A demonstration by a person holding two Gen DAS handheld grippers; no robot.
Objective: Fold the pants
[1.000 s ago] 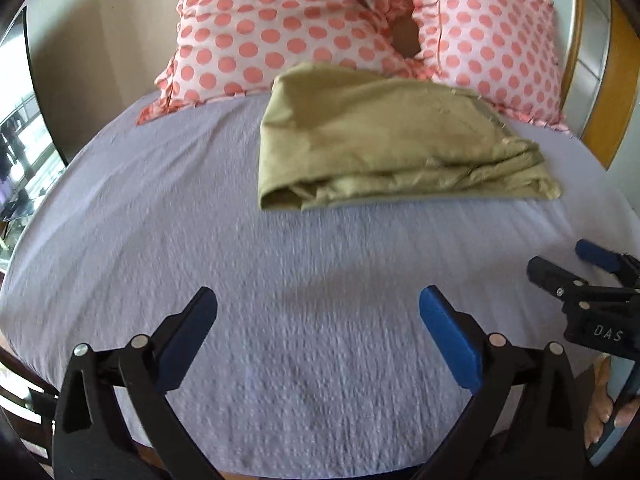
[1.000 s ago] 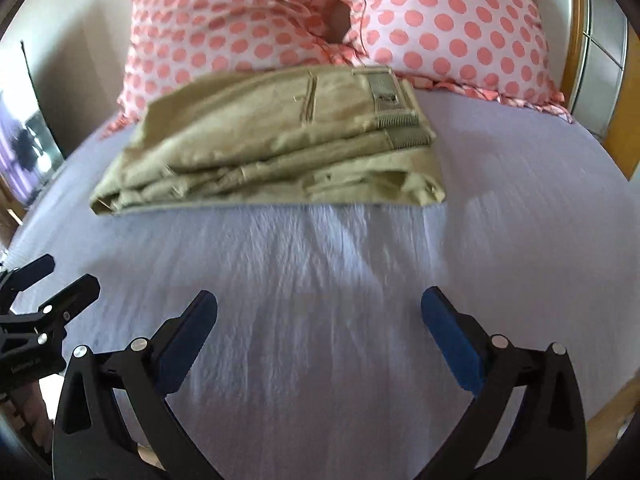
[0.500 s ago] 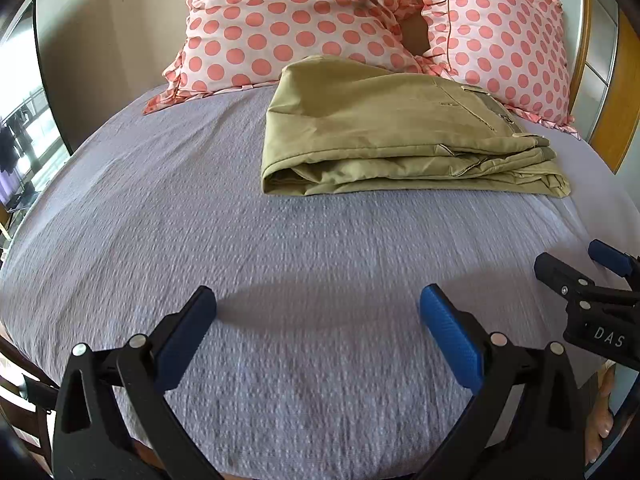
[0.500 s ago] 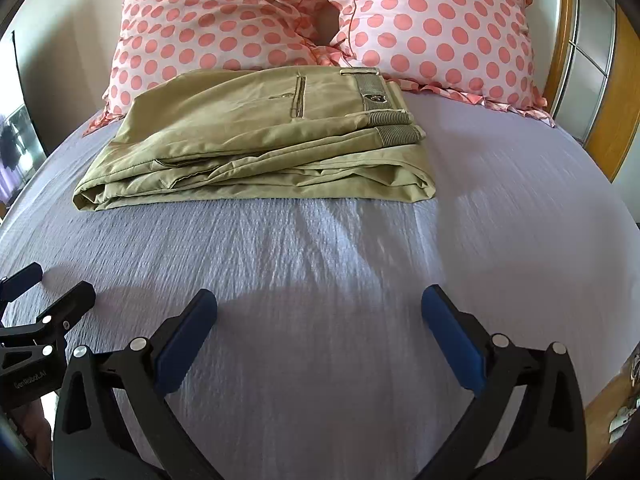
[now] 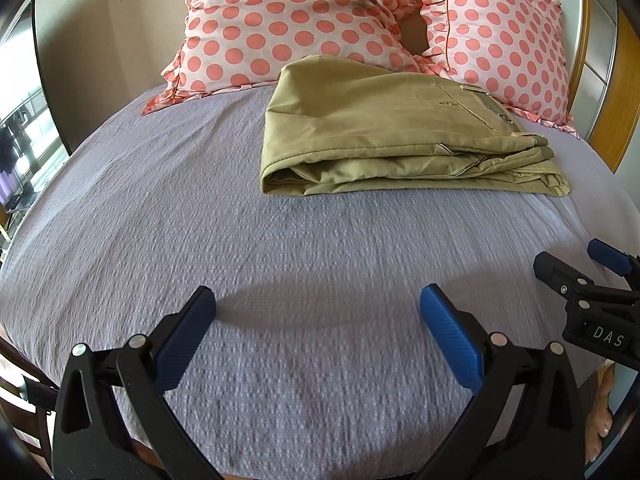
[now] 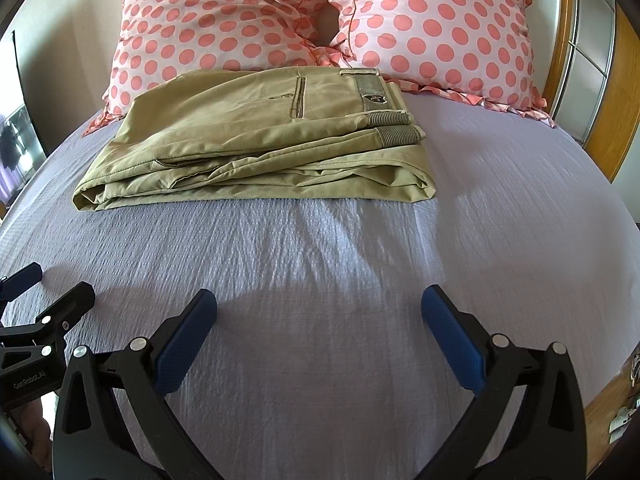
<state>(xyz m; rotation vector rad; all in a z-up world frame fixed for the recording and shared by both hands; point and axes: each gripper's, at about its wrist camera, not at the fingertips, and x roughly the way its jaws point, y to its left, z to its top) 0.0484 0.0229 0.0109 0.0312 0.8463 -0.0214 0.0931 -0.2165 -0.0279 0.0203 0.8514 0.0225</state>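
Observation:
Khaki pants [image 5: 396,140] lie folded in a flat stack on the lilac bedsheet [image 5: 200,220], just in front of the pillows; the waistband and back pocket face up in the right wrist view [image 6: 256,140]. My left gripper [image 5: 318,320] is open and empty, well short of the pants, near the bed's front edge. My right gripper [image 6: 320,320] is open and empty too, equally far back. Each gripper shows at the edge of the other's view: the right one [image 5: 580,272] and the left one [image 6: 44,292].
Two pink polka-dot pillows [image 6: 224,20] [image 6: 436,28] lean against the wall behind the pants. A wooden headboard or door frame [image 6: 616,92] stands at the right. A dark screen and window [image 5: 28,112] are at the left. The sheet [image 6: 500,220] stretches wide around the pants.
Both grippers have pulled back and lifted slightly from the pants, staying open. The folded pants have not moved on the bed.

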